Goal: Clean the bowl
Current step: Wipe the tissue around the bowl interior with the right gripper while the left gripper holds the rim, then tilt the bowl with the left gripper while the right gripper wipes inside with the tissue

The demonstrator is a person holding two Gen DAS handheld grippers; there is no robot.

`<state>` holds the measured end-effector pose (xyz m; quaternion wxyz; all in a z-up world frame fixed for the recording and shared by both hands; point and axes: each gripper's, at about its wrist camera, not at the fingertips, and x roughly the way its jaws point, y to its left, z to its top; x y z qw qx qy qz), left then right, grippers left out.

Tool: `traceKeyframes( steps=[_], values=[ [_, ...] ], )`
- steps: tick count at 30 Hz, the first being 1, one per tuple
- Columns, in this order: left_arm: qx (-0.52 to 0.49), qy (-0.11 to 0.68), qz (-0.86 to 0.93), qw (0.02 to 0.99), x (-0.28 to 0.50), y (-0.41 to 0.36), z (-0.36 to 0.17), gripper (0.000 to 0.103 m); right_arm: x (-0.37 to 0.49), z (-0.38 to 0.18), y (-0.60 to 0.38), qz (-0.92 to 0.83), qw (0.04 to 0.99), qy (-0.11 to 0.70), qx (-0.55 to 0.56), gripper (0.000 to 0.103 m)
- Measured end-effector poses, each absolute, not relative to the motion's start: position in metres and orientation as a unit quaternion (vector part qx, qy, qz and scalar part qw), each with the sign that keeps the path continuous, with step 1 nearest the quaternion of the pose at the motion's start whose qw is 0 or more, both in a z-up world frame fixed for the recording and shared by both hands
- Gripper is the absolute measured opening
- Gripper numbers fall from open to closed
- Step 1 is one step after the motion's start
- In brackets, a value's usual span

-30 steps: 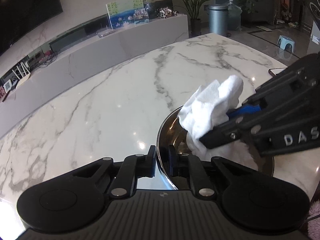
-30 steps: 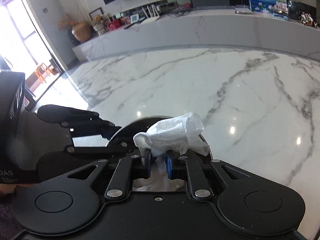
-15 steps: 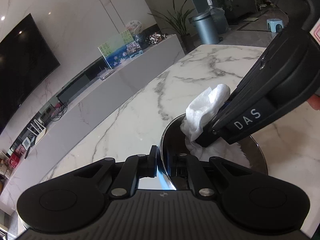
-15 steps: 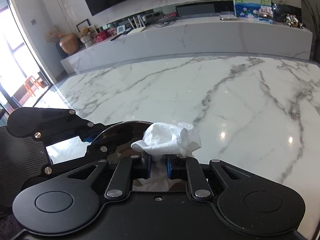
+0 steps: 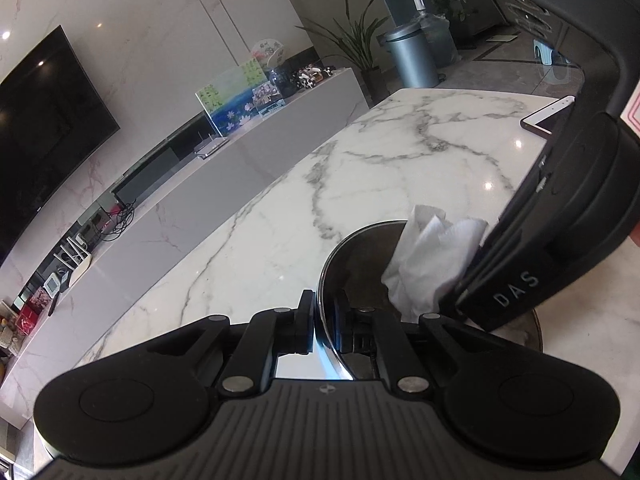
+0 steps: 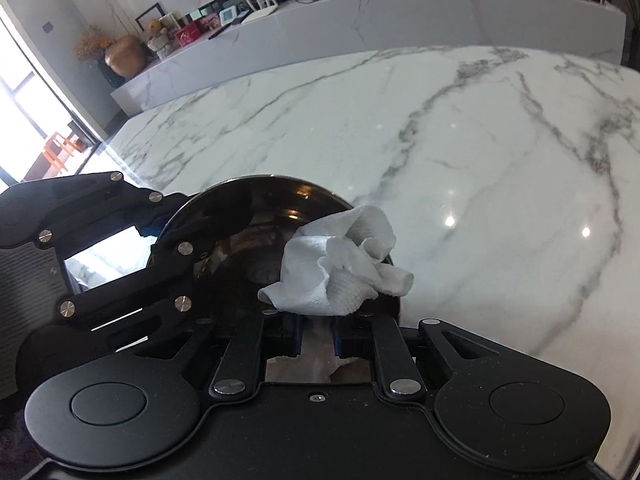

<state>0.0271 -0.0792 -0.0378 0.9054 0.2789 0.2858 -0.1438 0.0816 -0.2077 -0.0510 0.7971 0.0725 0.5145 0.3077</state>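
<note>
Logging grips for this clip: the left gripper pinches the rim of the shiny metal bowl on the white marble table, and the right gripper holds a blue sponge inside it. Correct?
Not quite. The right gripper holds a crumpled white paper towel, not a blue sponge; the right wrist view shows it. The rest stands: the left gripper pinches the rim of the shiny metal bowl on the white marble table.

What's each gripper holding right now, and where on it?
Left gripper pinches the metal bowl by its near rim. Right gripper clamps the white paper towel at its lower bunched end, inside the bowl.

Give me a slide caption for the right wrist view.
Right gripper wipes the metal bowl with a paper towel while the left gripper clamps its rim.
</note>
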Motion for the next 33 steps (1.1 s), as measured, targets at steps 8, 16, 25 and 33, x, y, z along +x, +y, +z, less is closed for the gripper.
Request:
traceKeyframes(
  steps=[8,16,25,33],
  values=[
    [0.281,0.289,-0.141,0.904,0.027,-0.076,-0.037,0.009,0.080,-0.055,-0.210,0.334,0.768,0.533,0.119,0.013],
    [0.290,0.291,-0.143,0.900,0.024,-0.074,-0.039,0.009,0.070,-0.041,-0.201,0.302,0.818,0.488,0.034,0.012],
    [0.292,0.291,-0.146,0.900,0.023,-0.076,-0.040,0.009,0.065,-0.026,-0.207,0.304,0.853,0.422,0.038,0.012],
    [0.305,0.274,-0.153,0.899,0.019,-0.080,-0.041,0.009,0.085,-0.037,-0.212,0.317,0.830,0.441,0.130,0.012]
  ],
)
